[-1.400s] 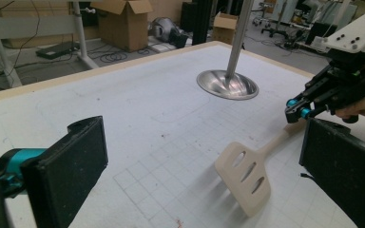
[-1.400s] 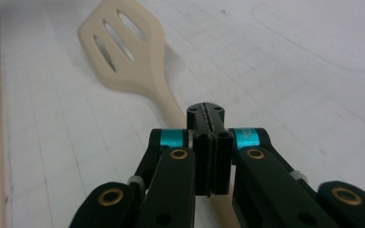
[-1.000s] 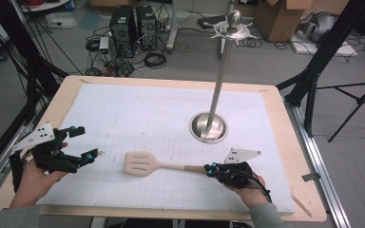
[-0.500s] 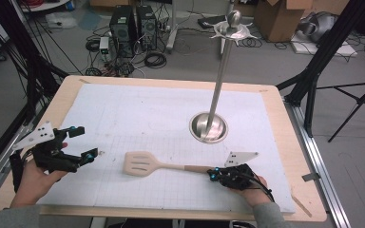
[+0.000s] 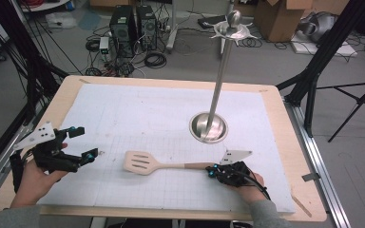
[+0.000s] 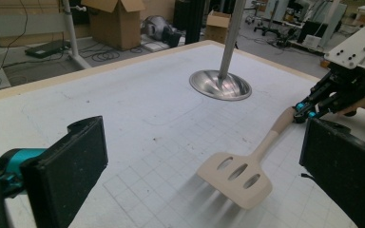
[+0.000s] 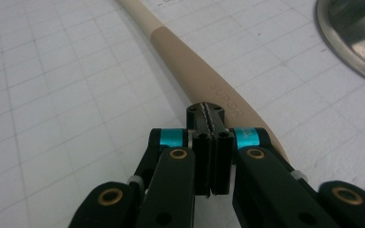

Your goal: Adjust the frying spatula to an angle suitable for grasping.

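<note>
On the counter [image 5: 100, 80], a white gridded mat lies within a cluttered workshop. Slotted spatula [image 5: 145, 163] lies flat near a steel stand [image 5: 209, 127]; right gripper [image 5: 214, 172], jaws pressed together, sits over its handle end. Left gripper [image 5: 83, 144], jaws spread, is well apart.

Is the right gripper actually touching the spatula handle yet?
Cannot tell. In the right gripper view the right gripper, fingers pressed shut, sits over the spatula handle, but neither contact nor gap shows plainly.
</note>
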`<state>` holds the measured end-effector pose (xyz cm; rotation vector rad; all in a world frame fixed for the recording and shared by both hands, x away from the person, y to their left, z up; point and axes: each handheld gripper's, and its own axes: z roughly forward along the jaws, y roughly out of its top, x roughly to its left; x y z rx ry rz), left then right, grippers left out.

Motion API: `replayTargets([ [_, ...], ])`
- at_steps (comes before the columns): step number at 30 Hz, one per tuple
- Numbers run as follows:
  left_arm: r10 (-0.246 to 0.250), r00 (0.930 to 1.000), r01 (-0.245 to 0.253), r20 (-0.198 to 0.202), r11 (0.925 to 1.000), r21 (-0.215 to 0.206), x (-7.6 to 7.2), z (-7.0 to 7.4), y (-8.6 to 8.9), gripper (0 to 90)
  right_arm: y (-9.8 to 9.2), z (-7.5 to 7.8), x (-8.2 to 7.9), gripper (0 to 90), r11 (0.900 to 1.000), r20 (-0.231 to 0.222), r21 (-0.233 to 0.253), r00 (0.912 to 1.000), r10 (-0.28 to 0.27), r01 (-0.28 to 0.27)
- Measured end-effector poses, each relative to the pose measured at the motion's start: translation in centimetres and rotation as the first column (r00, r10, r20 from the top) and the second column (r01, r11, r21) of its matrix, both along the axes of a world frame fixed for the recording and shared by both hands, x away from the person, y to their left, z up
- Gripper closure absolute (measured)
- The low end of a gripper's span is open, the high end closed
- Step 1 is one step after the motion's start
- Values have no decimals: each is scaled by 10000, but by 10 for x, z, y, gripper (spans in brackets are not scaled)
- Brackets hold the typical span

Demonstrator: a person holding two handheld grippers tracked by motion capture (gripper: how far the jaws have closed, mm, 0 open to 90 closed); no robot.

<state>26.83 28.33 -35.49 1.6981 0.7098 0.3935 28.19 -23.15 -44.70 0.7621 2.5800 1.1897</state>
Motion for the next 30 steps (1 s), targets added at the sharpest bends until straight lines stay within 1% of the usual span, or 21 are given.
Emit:
replayTargets([
  [5, 40, 10000, -40, 21, 10000, 67, -3, 0, 1, 24, 3, -1, 6, 900, 9999, 119, -25, 9999, -105, 105],
  [6, 77, 10000, -77, 14, 9999, 80, -4, 0, 1, 24, 3, -2, 8, 900, 9999, 96, -5, 9999, -117, 117],
  [10, 169, 9999, -169, 18, 9998, 104, -6, 0, 4, 24, 6, -2, 16, 900, 9996, 246, 187, 9995, -212, 207],
  [13, 226, 9997, -226, -2, 9997, 95, -8, -1, 6, 24, 8, -1, 21, 900, 9990, 272, 267, 9989, -375, 368],
  [16, 274, 9996, -274, -4, 9996, 100, -8, -1, 6, 24, 12, -1, 27, 900, 9991, 331, 227, 9987, -378, 370],
  [17, 278, 9996, -278, -9, 9996, 91, -9, -1, 6, 24, 13, -1, 29, 900, 9989, 340, 281, 9987, -381, 372],
  [23, 255, 9996, -253, -72, 9995, 171, -8, -2, 5, 24, 18, -2, 35, 900, 9985, 345, 294, 9983, -476, 466],
  [28, 247, 9997, -246, -50, 9996, 116, -8, -2, 6, 24, 21, -2, 37, 900, 9977, 320, 316, 9976, -610, 600],
  [29, 265, 9996, -265, -44, 9996, 71, -8, -2, 6, 24, 21, 0, 37, 900, 9971, 396, 473, 9973, -617, 598],
  [30, 310, 9995, -310, -65, 9995, 86, -7, -2, 7, 24, 21, 2, 36, 900, 9964, 335, 624, 9977, -597, 575],
])
